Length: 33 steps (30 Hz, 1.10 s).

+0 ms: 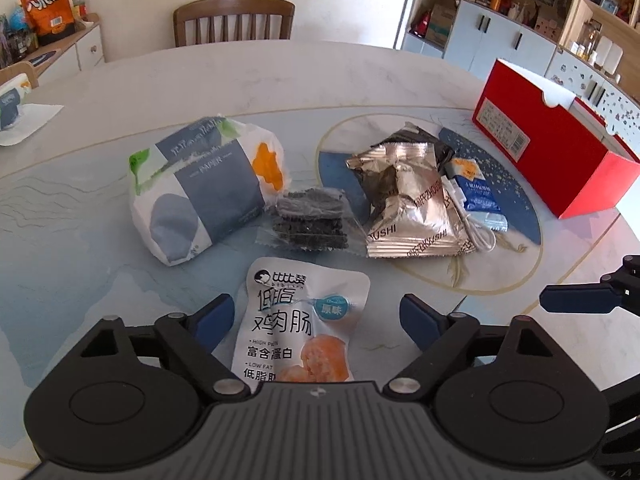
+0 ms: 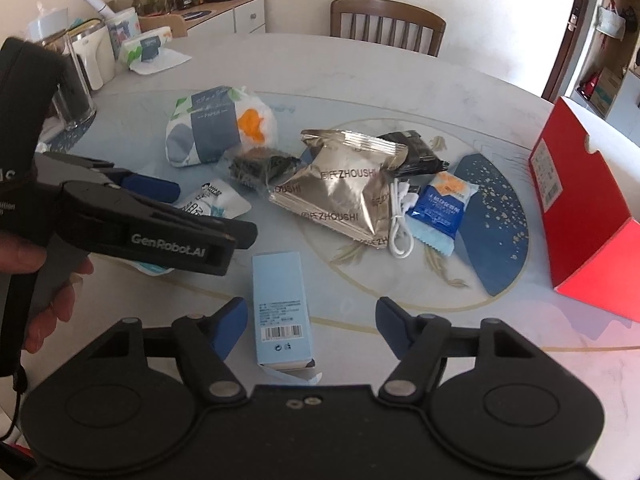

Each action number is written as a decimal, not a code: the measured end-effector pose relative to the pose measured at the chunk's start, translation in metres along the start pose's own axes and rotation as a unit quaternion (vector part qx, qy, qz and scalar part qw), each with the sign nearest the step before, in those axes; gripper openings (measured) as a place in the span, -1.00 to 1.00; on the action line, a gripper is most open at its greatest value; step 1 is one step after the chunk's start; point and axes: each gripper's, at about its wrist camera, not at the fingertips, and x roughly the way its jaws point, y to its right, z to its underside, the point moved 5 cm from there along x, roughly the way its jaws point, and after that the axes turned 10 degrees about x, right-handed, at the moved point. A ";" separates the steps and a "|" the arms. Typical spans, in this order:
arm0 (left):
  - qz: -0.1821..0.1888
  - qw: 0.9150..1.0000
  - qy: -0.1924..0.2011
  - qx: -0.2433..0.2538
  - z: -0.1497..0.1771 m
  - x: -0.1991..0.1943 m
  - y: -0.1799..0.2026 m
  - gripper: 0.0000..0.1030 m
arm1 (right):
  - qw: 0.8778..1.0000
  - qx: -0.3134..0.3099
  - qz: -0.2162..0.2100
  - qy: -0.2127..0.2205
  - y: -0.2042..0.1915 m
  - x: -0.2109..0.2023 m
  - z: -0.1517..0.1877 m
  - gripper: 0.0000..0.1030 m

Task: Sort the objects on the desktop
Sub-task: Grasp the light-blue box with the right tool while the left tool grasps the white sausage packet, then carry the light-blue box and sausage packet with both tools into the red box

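My left gripper [image 1: 316, 320] is open, its jaws on either side of a white chicken-sausage pouch [image 1: 302, 322] on the table. Beyond it lie a tissue pack [image 1: 204, 188], a dark seaweed snack [image 1: 310, 220], silver ZHOUSHI packets [image 1: 404, 204], a white cable [image 1: 478, 236] and a small blue sachet [image 1: 478, 192]. My right gripper [image 2: 310, 320] is open above a light blue box [image 2: 282, 312], which lies just left of centre between its jaws. The left gripper [image 2: 208, 216] also shows in the right wrist view, over the pouch [image 2: 212, 202].
An open red box [image 1: 556, 148] stands at the table's right side, also in the right wrist view [image 2: 576, 208]. A wooden chair [image 1: 234, 20] is at the far edge. A second tissue pack [image 2: 146, 50], a glass [image 2: 74, 100] and jars crowd the far left.
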 end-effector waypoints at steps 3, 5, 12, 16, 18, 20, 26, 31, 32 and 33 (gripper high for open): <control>0.002 1.000 0.003 0.011 -0.002 0.002 0.002 0.70 | 1.000 -0.006 0.002 -0.005 -0.002 0.004 0.001 0.28; 0.007 1.000 0.005 0.014 -0.003 0.003 0.003 0.70 | 1.000 -0.008 0.000 -0.007 -0.003 0.005 0.001 0.27; 0.006 0.999 0.007 0.034 -0.007 0.006 0.006 0.49 | 1.000 -0.021 0.002 -0.012 -0.007 0.011 0.001 0.14; 0.003 0.999 0.008 0.038 -0.009 0.006 0.004 0.31 | 0.999 -0.030 0.003 -0.018 -0.009 0.014 0.001 -0.01; 0.003 0.999 0.009 0.041 -0.009 0.006 0.004 0.30 | 0.999 -0.032 0.000 -0.019 -0.010 0.015 0.001 -0.10; 0.003 0.999 0.012 0.044 -0.008 0.005 0.004 0.27 | 0.999 -0.031 -0.004 -0.020 -0.011 0.016 0.000 -0.29; 0.009 0.999 0.021 0.043 -0.008 0.002 0.005 0.07 | 1.000 -0.011 -0.008 -0.022 -0.002 0.015 -0.003 -0.40; 0.012 0.999 0.028 0.042 -0.009 -0.001 0.006 -0.03 | 1.000 0.014 0.000 -0.016 0.016 0.009 -0.007 -0.40; 0.013 0.999 0.028 0.039 -0.009 -0.001 0.005 -0.04 | 1.000 0.018 0.001 -0.016 0.019 0.008 -0.007 -0.40; 0.015 0.999 0.028 0.037 -0.010 -0.001 0.005 -0.05 | 1.000 0.023 0.003 -0.015 0.022 0.007 -0.008 -0.40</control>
